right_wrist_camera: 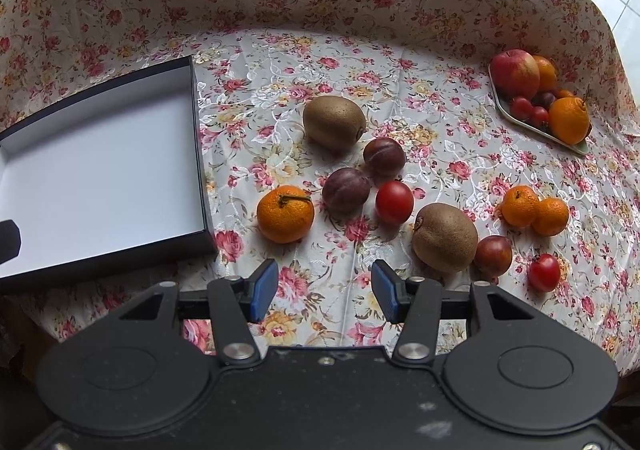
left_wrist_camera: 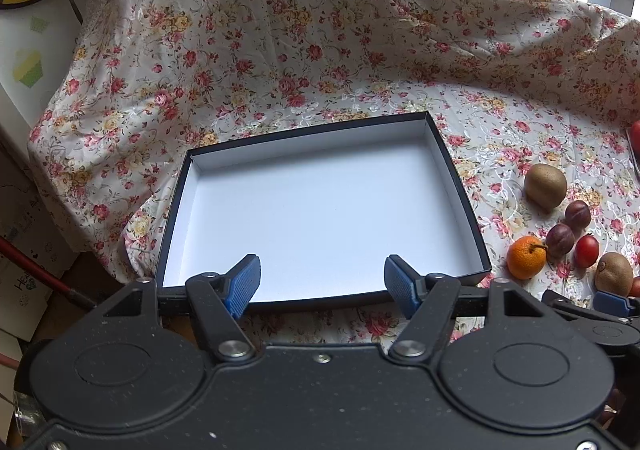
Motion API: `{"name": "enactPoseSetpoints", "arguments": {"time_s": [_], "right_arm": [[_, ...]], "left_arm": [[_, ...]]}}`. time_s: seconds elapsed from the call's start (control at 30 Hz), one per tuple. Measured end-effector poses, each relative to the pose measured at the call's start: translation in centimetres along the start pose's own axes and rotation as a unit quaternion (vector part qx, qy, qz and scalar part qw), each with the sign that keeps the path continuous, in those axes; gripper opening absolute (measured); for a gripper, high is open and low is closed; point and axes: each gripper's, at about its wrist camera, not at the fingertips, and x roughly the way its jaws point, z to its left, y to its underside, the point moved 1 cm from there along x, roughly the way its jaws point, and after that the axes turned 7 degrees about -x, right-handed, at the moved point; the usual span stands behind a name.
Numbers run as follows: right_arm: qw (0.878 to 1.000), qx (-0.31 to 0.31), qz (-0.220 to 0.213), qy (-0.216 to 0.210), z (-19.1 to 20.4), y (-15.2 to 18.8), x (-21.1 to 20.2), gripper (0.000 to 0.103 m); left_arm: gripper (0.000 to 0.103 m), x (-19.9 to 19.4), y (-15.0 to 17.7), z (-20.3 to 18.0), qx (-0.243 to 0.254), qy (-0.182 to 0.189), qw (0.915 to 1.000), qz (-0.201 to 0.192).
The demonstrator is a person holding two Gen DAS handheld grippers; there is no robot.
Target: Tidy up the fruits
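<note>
The flowered cloth (right_wrist_camera: 360, 50) covers the whole table and rises at the back, probably so that a rolling fruit stays on it. The box (left_wrist_camera: 456, 178), dark outside and white inside, fills the middle of the left wrist view and holds nothing; it looks like the place where the fruits should go. The left gripper (left_wrist_camera: 322, 282) hangs over its near edge with the blue pads wide apart and nothing between them, as if it waits there. The right gripper (right_wrist_camera: 325, 292) is also spread and empty, low in the right wrist view, above bare cloth just before the loose fruits. These lie in the middle and right of that view: two kiwis (right_wrist_camera: 334, 122), one upper and one lower right, then a mandarin (right_wrist_camera: 285, 213) nearest to the box, plums (right_wrist_camera: 346, 190) and small tomatoes (right_wrist_camera: 394, 202) between them. In the upper right a plate (right_wrist_camera: 576, 148) already carries an apple (right_wrist_camera: 514, 72) and oranges. I think the mandarin is the easiest first pick.
</note>
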Motion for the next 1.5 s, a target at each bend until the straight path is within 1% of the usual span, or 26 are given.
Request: {"name": "enactPoseSetpoints", "arguments": {"time_s": [0.07,0.17,0.23,0.37,0.57,0.67,0.8,0.9,1.03,1.13,1.23,1.33,1.37,1.43,1.5], "right_arm": [[1.0,0.003,0.001,0.0,-0.1,0.0,0.1,0.053],[1.0,0.004,0.003,0.002,-0.2,0.0,0.2,0.053],[1.0,0.006,0.005,0.002,-0.3,0.0,0.3,0.053],[1.0,0.008,0.006,0.003,-0.4,0.0,0.3,0.053],[1.0,0.011,0.009,0.008,-0.9,0.2,0.4,0.053],[1.0,0.013,0.011,0.01,-1.3,0.3,0.3,0.053],[1.0,0.018,0.016,0.007,-2.2,0.5,0.1,0.053],[1.0,0.021,0.017,0.0,-3.3,0.4,-0.3,0.052],[0.999,0.031,0.01,-0.002,-5.9,0.0,-1.2,0.052],[0.999,0.044,0.007,0.004,-8.2,-0.5,-1.4,0.052],[0.998,0.062,0.01,0.011,-10.8,-1.2,-1.0,0.052],[0.996,0.081,0.015,0.022,-13.8,-1.9,-0.2,0.052],[0.996,0.087,0.017,0.027,-14.8,-2.0,0.1,0.052],[0.994,0.101,0.019,0.039,-16.7,-2.3,0.6,0.052],[0.992,0.117,0.02,0.047,-18.9,-2.4,1.2,0.052]], "left_arm": [[0.071,-0.1,0.0,0.0,-0.008,0.006,0.9999,-0.012],[0.071,-0.2,-0.1,0.0,-0.019,0.027,0.9993,-0.019],[0.071,-0.3,-0.1,-0.3,-0.016,0.037,0.9989,-0.023],[0.071,-0.6,0.1,-0.9,-0.006,0.044,0.9985,-0.031],[0.071,-1.0,-0.1,-1.2,-0.005,0.076,0.9963,-0.039],[0.071,-1.5,-0.2,-1.5,-0.006,0.081,0.995,-0.057],[0.071,-2.4,-0.4,-2.9,0.014,0.082,0.9927,-0.087],[0.071,-2.7,-0.5,-4.5,0.036,0.085,0.9909,-0.098],[0.071,-2.6,-0.7,-7.2,0.051,0.104,0.989,-0.092],[0.071,-2.4,-1.1,-9.4,0.06,0.116,0.9876,-0.087],[0.071,-2.4,-1.4,-11.5,0.063,0.131,0.9848,-0.096],[0.071,-2.1,-2.1,-13.3,0.059,0.159,0.9801,-0.104],[0.071,-1.9,-2.3,-13.9,0.06,0.162,0.9798,-0.102],[0.067,-1.2,-2.8,-15.1,0.065,0.174,0.9793,-0.079],[0.067,-0.3,-3.3,-16.1,0.067,0.209,0.9748,-0.04]]}}
